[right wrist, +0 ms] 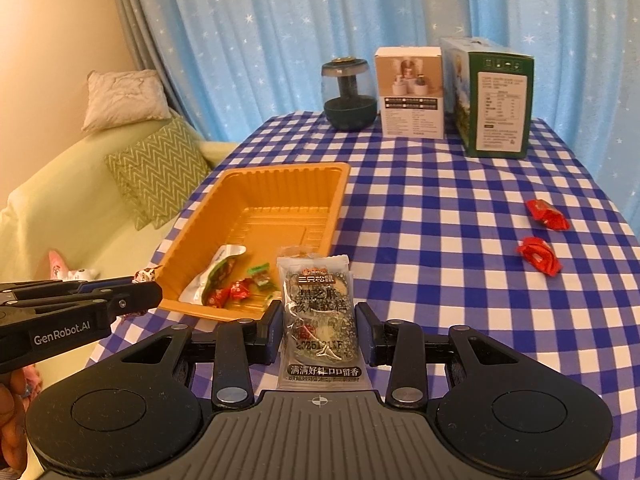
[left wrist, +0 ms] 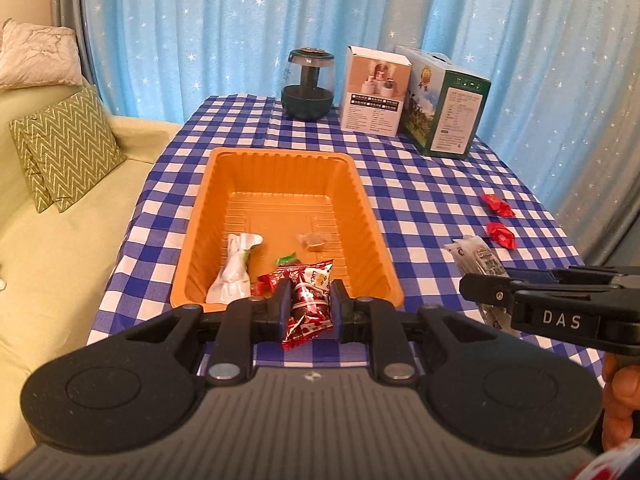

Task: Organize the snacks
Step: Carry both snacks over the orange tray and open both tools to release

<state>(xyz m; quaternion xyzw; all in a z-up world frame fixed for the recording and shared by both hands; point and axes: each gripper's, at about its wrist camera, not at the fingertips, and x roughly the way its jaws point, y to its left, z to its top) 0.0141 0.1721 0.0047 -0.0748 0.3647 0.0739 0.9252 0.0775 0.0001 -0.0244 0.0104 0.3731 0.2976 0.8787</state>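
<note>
Left wrist view: your left gripper (left wrist: 307, 304) had its fingers clamped on a red snack packet (left wrist: 306, 300), pinched across its middle, just at the near rim of the orange tray (left wrist: 372, 216). The packet looked light, crinkly and soft, so a mid-body pinch suited it, though the film could slip if you loosened. You held the gripper level, pointing forward over the tray's near end, where a white packet (left wrist: 234, 272) and small sweets already lay.

Right wrist view: your right gripper (right wrist: 318, 330) was closed on a clear sesame cake packet (right wrist: 318, 312), gripped by its side edges, upright between the fingers. It seemed light but crumbly inside, so squeeze gently. You held it above the checked tablecloth (right wrist: 440, 240), just right of the tray's near corner. Two red candies (right wrist: 538, 258) lay well apart to the right.
</note>
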